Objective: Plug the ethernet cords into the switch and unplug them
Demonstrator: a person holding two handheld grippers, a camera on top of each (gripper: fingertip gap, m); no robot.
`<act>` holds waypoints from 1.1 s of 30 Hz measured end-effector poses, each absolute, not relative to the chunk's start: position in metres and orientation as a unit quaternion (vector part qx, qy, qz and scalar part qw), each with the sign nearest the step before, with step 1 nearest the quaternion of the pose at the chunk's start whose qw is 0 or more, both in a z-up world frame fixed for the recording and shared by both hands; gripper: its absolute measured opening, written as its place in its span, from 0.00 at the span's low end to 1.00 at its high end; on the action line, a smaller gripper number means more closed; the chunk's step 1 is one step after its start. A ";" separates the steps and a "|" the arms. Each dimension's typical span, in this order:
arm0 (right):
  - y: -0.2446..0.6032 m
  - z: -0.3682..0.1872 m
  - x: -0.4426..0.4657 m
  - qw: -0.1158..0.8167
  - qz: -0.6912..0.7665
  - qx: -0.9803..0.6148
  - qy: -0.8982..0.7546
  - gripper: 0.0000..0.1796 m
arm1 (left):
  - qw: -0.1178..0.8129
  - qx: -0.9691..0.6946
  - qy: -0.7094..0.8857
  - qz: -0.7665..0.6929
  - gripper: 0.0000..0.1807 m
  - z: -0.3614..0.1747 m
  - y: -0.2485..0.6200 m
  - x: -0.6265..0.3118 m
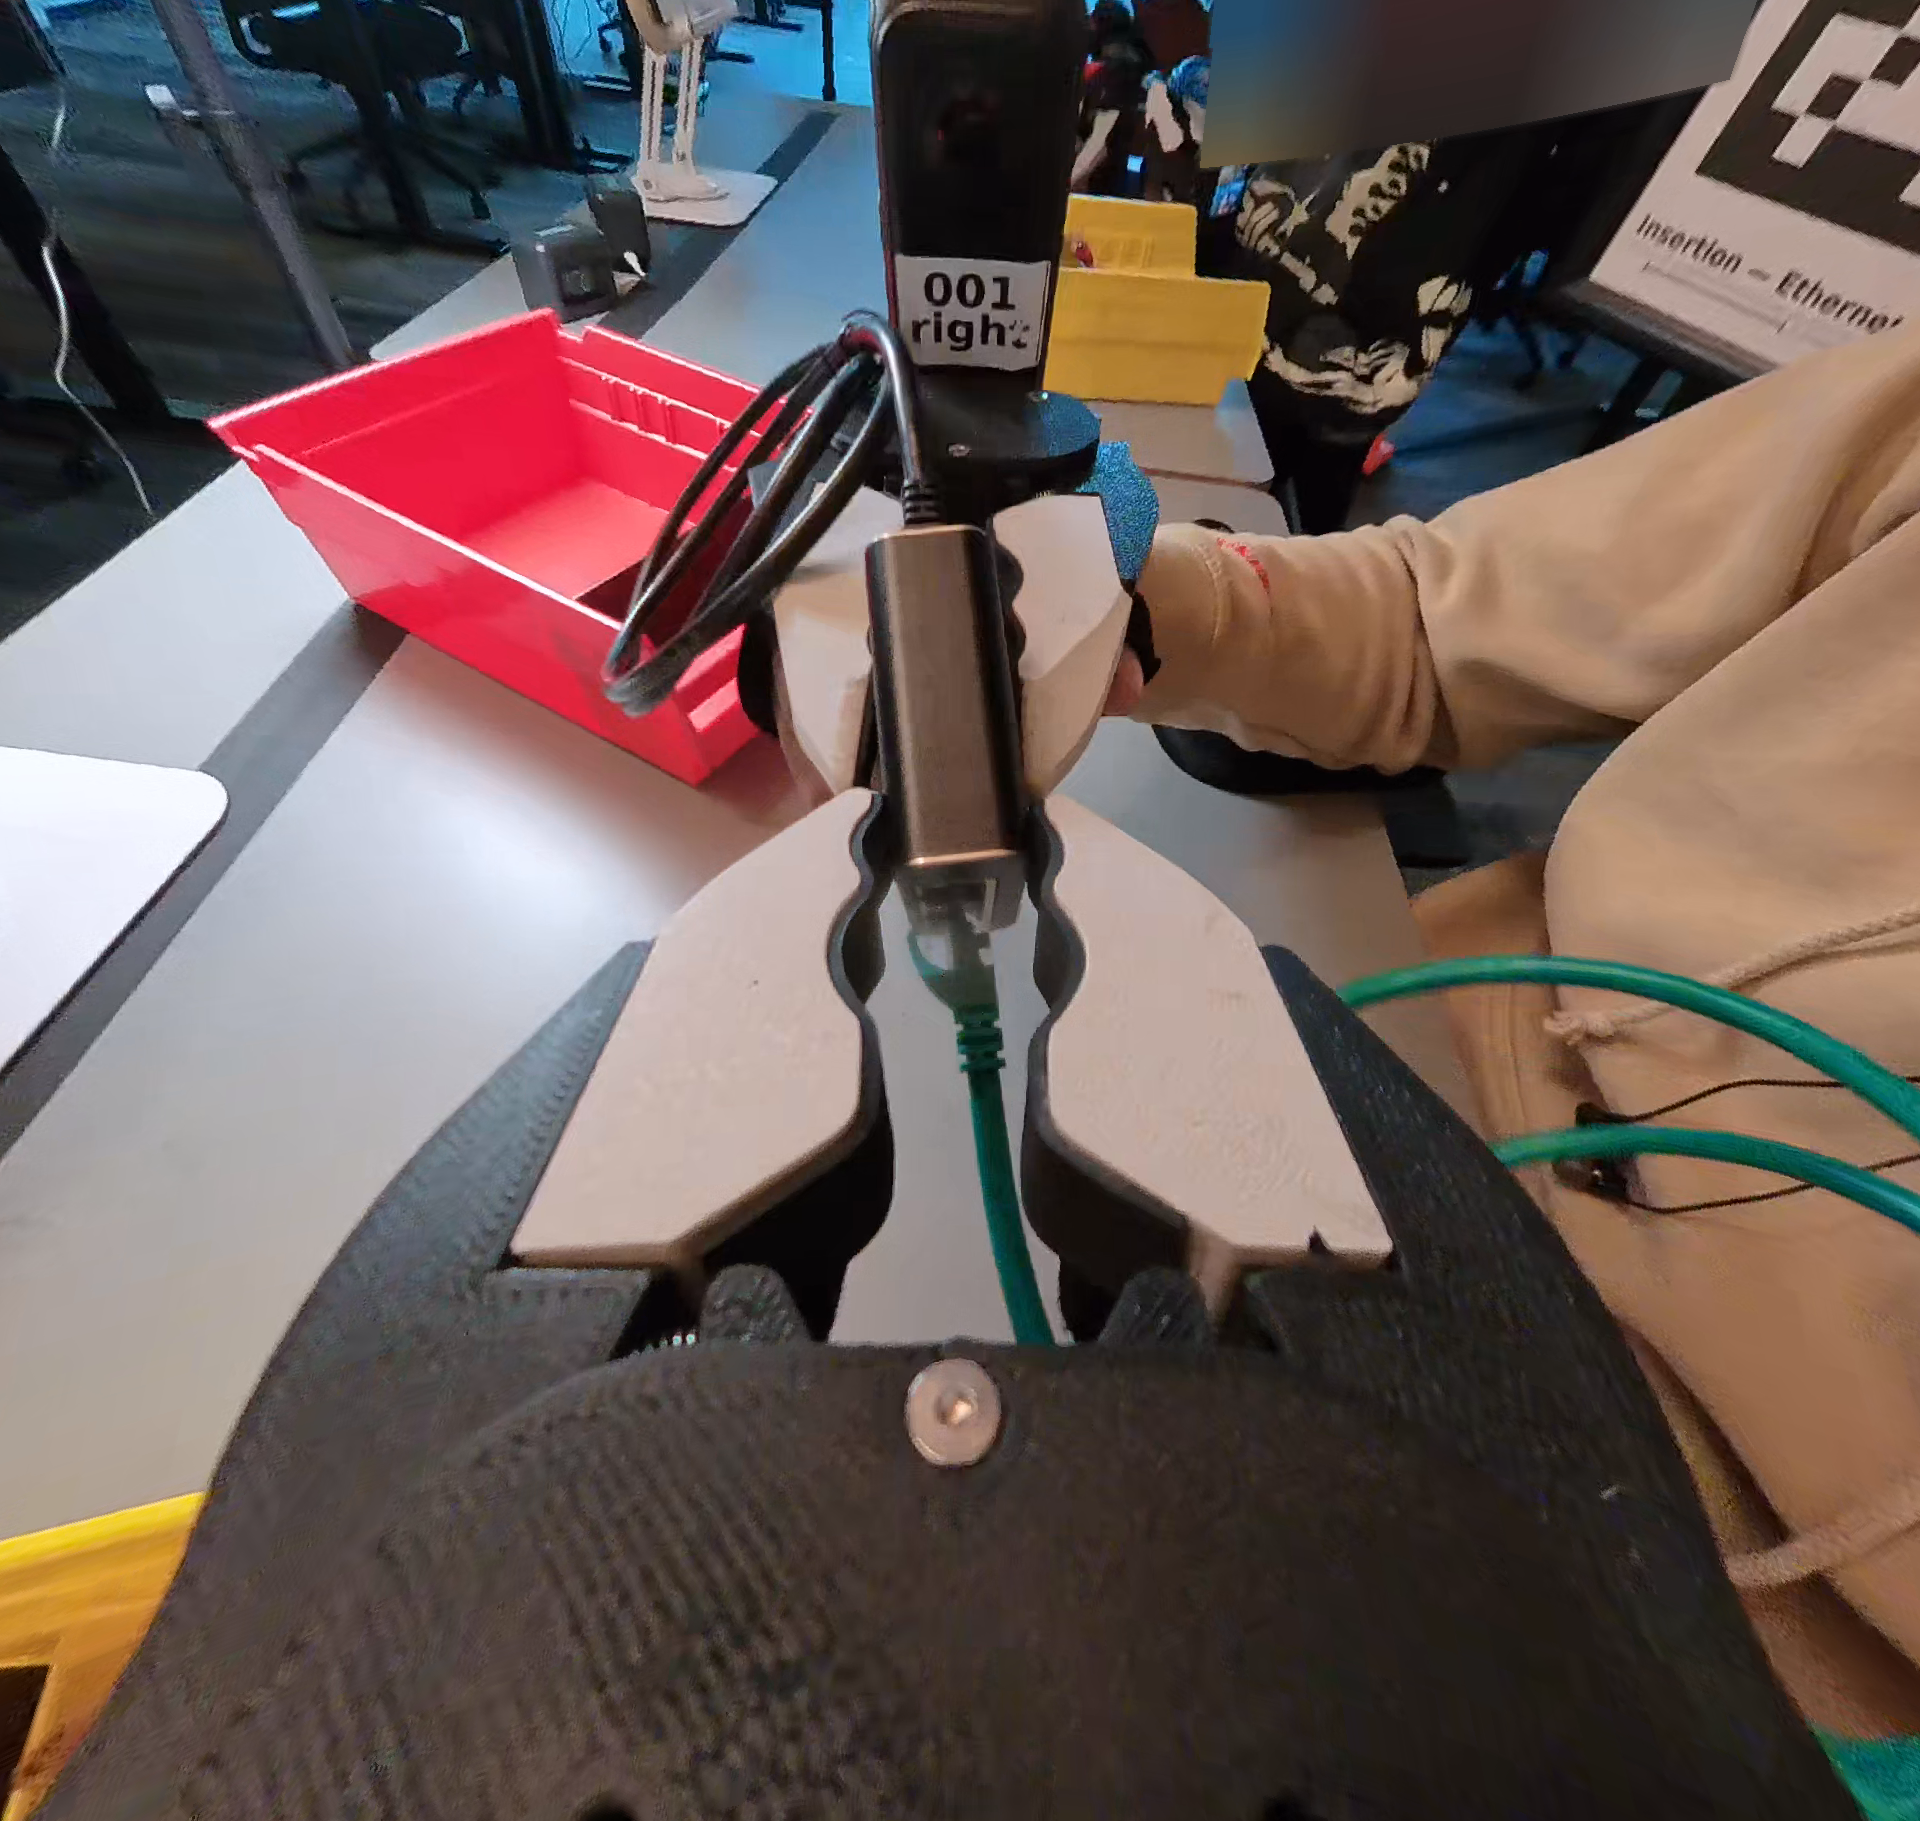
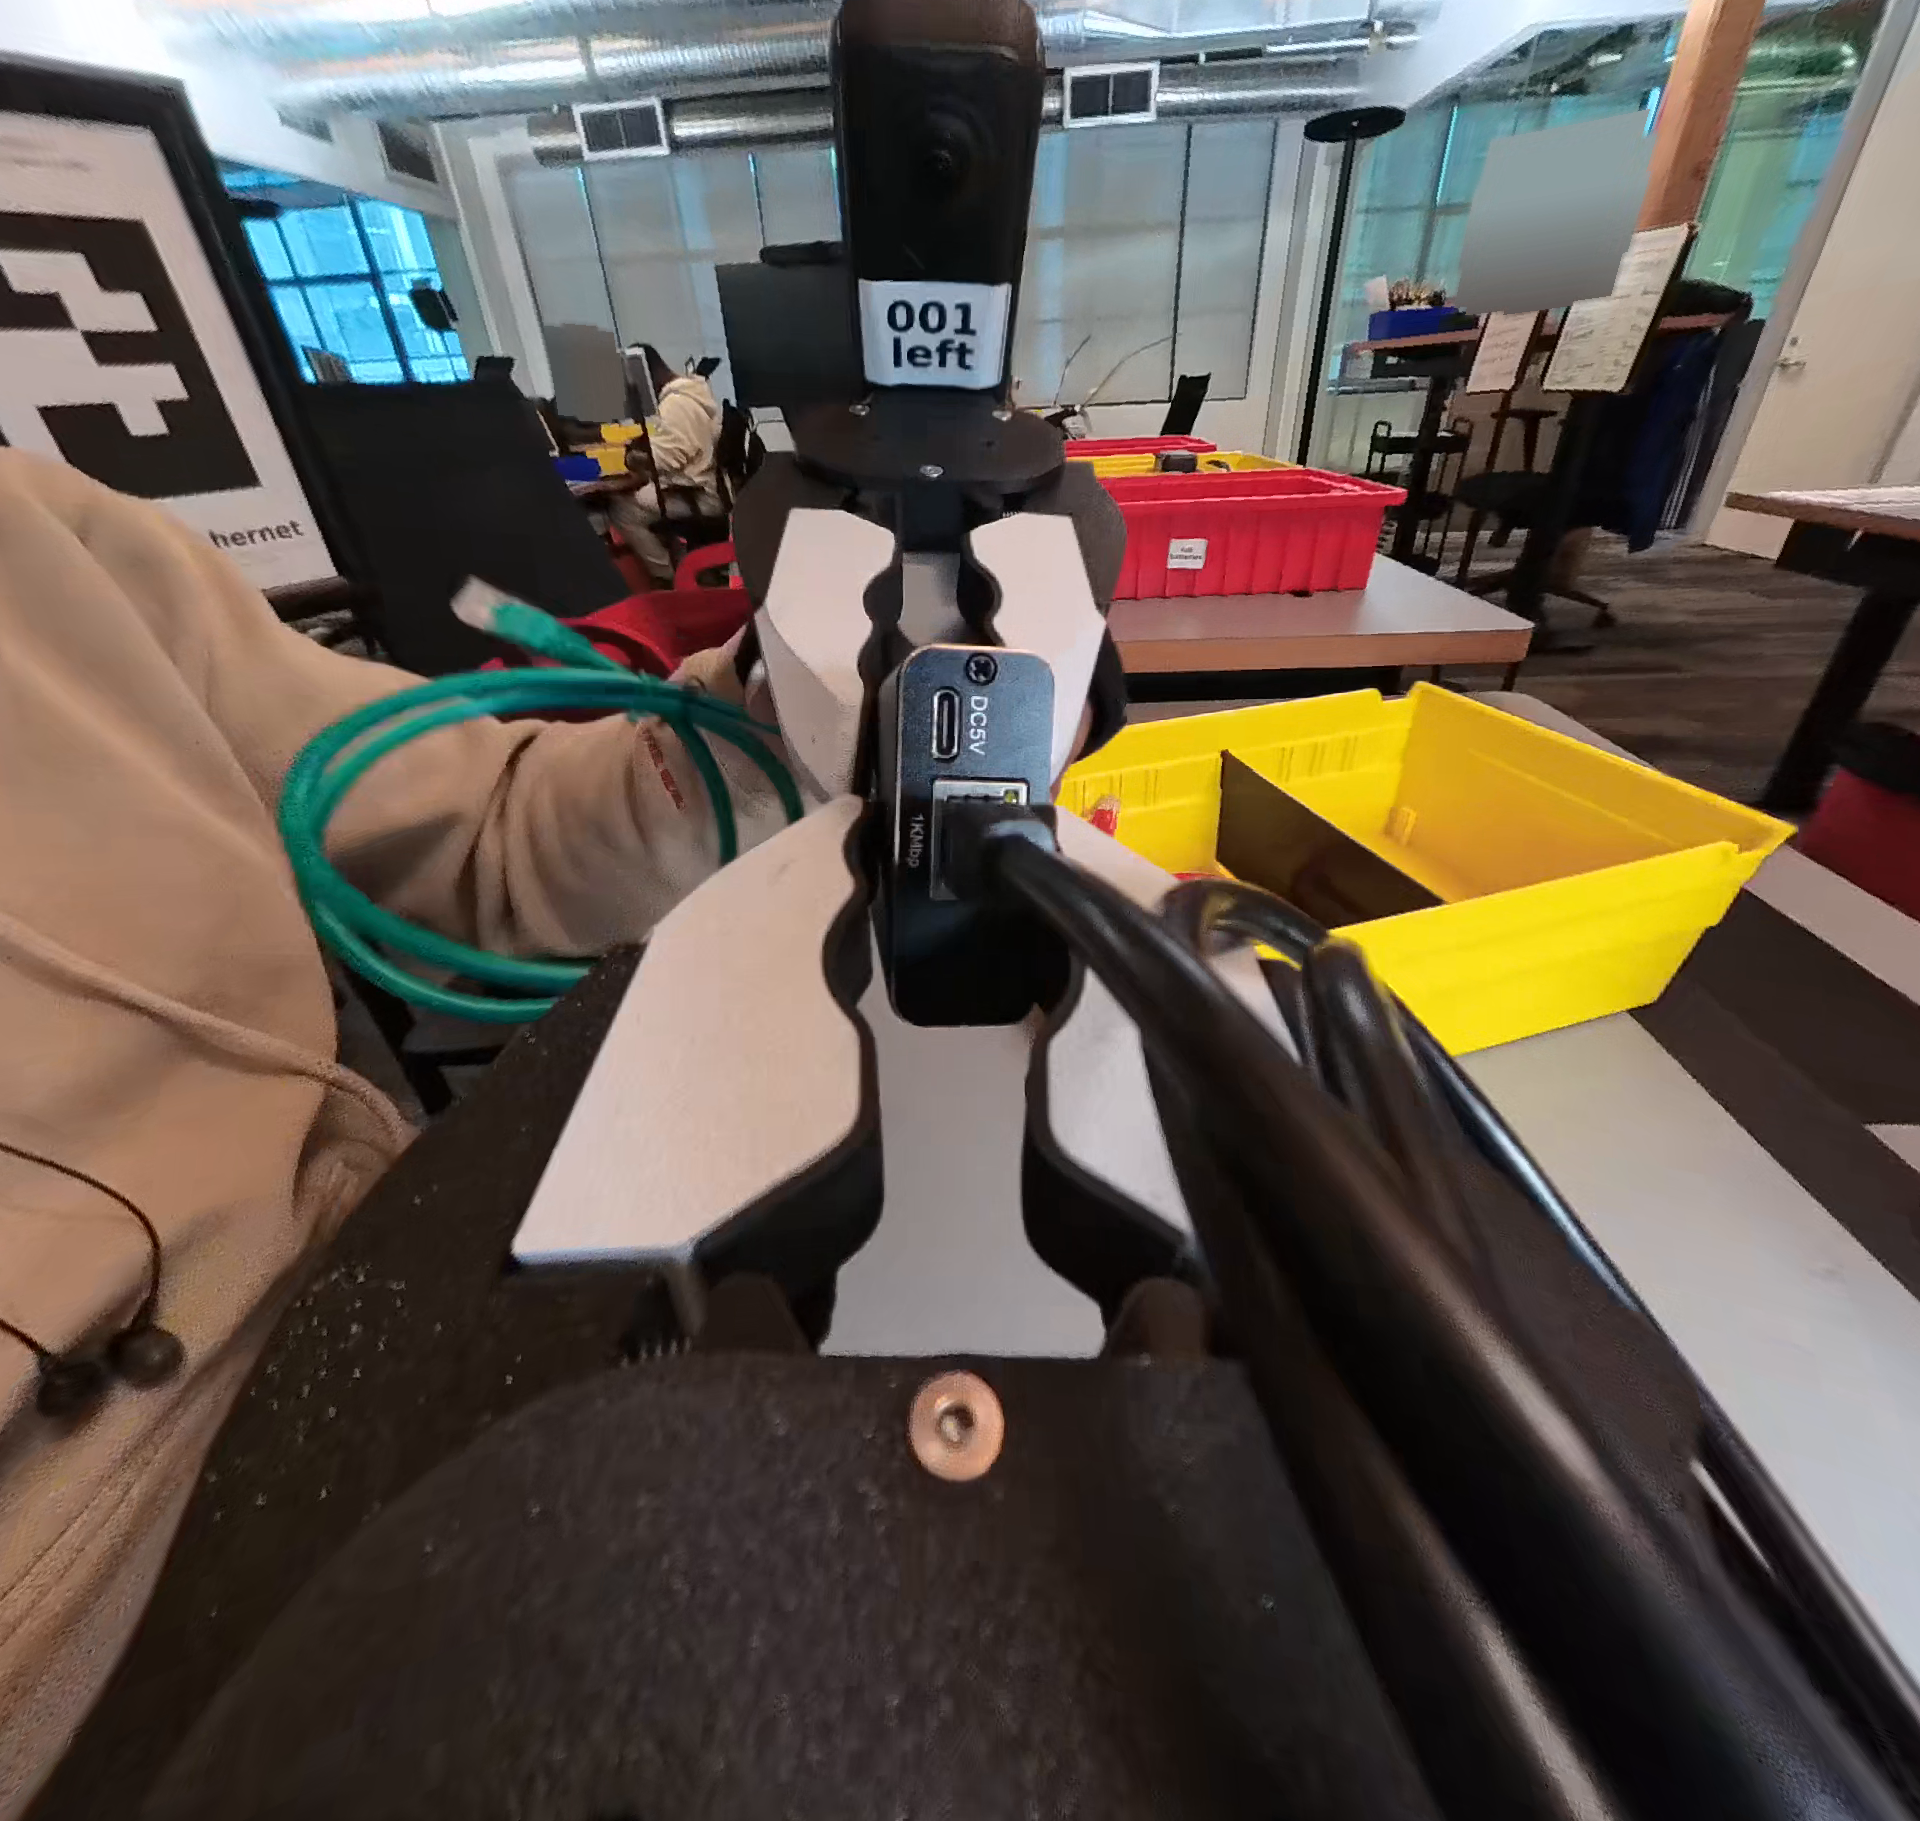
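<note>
The switch [image 1: 940, 691] is a small dark metal box held in the air between both grippers. My left gripper [image 1: 954, 836] is shut on its near end in the left wrist view. A green ethernet cord [image 1: 992, 1148] runs between the left fingers, and its plug [image 1: 951, 961] sits in the switch's port. My right gripper [image 2: 961, 836] is shut on the switch [image 2: 971, 732] from the opposite end. A black cord [image 2: 1195, 950] is plugged into the port facing it. The green cord's coil [image 2: 343, 836] hangs at the left, with its free plug [image 2: 488, 613] pointing up.
A red bin [image 1: 499, 514] stands on the grey table [image 1: 364, 940] behind the grippers. A divided yellow bin [image 2: 1507, 836] stands to the right in the right wrist view. A person's beige sleeve [image 1: 1455, 628] reaches in. A white board [image 1: 83, 857] lies at the table's left. The grippers are tip to tip, or close to it.
</note>
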State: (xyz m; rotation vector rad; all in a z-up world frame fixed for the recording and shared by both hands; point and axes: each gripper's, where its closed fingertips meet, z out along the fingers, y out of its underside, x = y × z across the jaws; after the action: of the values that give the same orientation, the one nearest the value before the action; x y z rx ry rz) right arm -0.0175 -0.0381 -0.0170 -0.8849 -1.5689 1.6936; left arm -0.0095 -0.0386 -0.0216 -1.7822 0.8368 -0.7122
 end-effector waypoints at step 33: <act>0.033 0.047 0.083 0.403 0.657 -0.263 -0.580 0.14 | 0.239 -0.971 0.012 -0.002 0.13 -0.230 0.015 -0.227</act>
State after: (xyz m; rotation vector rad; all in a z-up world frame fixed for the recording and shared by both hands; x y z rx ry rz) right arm 0.0828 0.0329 0.0466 -0.6644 -1.4647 1.6599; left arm -0.2269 0.0152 -0.2297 -2.6579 0.0332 -0.0057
